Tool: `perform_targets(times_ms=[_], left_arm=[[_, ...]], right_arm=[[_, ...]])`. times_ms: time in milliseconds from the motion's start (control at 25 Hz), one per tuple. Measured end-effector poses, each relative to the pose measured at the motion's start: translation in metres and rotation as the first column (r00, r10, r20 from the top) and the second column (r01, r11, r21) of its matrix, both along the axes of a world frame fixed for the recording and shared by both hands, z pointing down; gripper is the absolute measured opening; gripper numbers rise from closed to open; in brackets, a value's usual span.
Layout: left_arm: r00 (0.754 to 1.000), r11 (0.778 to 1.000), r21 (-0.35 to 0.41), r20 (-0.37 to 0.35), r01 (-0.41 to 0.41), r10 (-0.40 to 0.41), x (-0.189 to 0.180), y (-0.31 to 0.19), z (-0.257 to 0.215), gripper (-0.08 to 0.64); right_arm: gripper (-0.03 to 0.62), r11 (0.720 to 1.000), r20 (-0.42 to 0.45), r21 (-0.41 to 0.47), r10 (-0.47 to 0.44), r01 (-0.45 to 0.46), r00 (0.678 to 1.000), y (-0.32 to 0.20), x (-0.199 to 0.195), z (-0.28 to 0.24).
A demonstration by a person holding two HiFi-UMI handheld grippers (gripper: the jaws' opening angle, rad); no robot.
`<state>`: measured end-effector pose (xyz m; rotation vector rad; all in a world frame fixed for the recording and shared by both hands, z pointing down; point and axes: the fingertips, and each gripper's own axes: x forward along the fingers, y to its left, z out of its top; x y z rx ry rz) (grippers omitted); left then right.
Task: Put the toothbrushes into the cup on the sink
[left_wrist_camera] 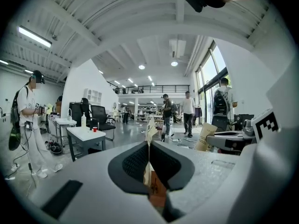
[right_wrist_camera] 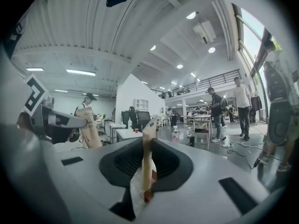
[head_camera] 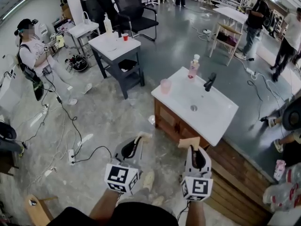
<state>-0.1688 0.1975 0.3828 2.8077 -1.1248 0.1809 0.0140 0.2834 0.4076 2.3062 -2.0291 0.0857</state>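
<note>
A white sink top (head_camera: 214, 121) on a wooden cabinet stands ahead of me. A pink see-through cup (head_camera: 165, 85) sits on its near left corner. Both grippers hang in front of the cabinet, short of the sink. My left gripper (head_camera: 138, 142) is shut on a flat tan toothbrush pack (head_camera: 142, 136), which sticks up between the jaws in the left gripper view (left_wrist_camera: 150, 133). My right gripper (head_camera: 192, 148) is shut on a second tan toothbrush pack (head_camera: 188, 142); that pack (right_wrist_camera: 148, 146) stands upright in the jaws, with clear film at its base.
A black faucet (head_camera: 209, 81) and a pink soap bottle (head_camera: 193, 67) stand at the sink's back. A dark table with a white top (head_camera: 114, 46) is to the left, with office chairs (head_camera: 134, 11) behind it. Cables and a power strip (head_camera: 71, 156) lie on the floor. People stand around.
</note>
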Motion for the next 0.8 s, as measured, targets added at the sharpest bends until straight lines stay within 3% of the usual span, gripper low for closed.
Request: perform_targets(times_ms=[800], left_arm=[[0.999, 0.999, -0.011, -0.025, -0.045, 0.045, 0.03, -0.148, 0.002, 0.005]], right_arm=[[0.054, 0.998, -0.019, -0.021, 0.055, -0.055, 0.998, -0.135, 0.032, 0.002]])
